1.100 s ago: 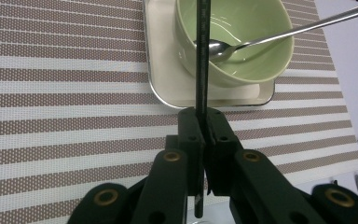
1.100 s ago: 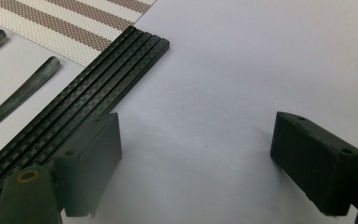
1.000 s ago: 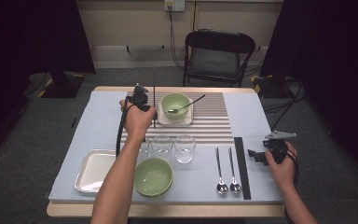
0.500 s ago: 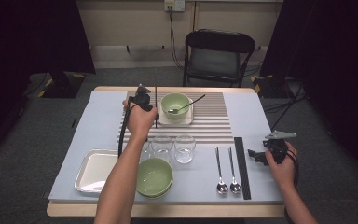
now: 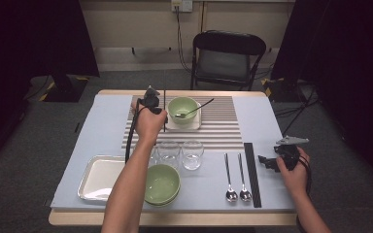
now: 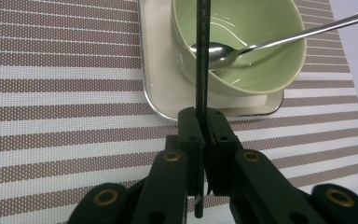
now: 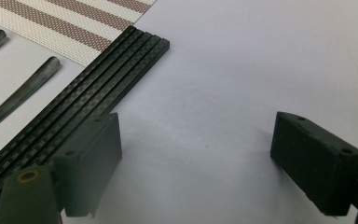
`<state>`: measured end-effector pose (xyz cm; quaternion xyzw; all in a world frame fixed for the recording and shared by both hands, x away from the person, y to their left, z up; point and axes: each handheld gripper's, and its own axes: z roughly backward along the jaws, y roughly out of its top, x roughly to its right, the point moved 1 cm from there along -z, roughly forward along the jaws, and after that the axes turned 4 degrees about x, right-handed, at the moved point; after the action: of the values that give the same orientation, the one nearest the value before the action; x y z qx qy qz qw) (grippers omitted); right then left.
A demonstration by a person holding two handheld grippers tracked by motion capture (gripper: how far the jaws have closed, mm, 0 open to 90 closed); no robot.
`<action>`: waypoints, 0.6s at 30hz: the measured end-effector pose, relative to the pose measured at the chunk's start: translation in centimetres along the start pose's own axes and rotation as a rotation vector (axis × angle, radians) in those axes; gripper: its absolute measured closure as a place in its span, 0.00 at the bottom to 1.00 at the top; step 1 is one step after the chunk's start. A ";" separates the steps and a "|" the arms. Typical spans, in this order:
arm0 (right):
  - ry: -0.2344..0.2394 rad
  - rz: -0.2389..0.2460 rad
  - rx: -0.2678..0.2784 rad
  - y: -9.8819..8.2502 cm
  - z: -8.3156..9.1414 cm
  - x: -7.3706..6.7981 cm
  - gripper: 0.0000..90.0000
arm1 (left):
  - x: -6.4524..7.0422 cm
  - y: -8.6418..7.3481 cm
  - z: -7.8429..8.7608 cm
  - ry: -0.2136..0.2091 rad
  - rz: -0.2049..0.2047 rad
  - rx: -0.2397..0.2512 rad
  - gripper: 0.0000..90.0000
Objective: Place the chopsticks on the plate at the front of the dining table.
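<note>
While the left hand-held gripper (image 6: 204,140) clamps a thin black chopstick (image 6: 202,56) — barely shifted since — the right hand-held gripper (image 7: 196,158) gapes empty; placement pending.

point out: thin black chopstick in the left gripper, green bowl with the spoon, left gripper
thin black chopstick (image 6: 202,56), left gripper view, mid shaft.
green ceramic bowl (image 6: 279,70), left gripper view, right outer wall.
left gripper (image 6: 205,128), left gripper view, between its fingertips, shut on the chopstick.

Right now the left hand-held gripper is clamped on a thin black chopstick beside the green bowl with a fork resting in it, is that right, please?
Not quite: it is a spoon, not a fork, as the left gripper view shows. The left hand-held gripper is indeed clamped on the thin black chopstick beside the green bowl.
</note>
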<state>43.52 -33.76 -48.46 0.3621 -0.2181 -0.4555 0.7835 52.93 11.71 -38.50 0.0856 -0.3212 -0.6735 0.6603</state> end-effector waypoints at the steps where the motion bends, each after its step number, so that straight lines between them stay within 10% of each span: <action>1: 0.001 -0.002 0.001 0.0 0.0 0.0 0.17 | 0.0 0.0 -0.1 -0.001 0.003 -0.003 0.97; 18: 0.001 -0.003 0.000 0.0 0.0 0.0 0.17 | 0.2 0.1 -1.4 0.014 0.009 -0.004 0.97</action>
<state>43.52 -33.75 -48.46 0.3628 -0.2172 -0.4562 0.7830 53.76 11.07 -39.43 0.0874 -0.3155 -0.6704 0.6658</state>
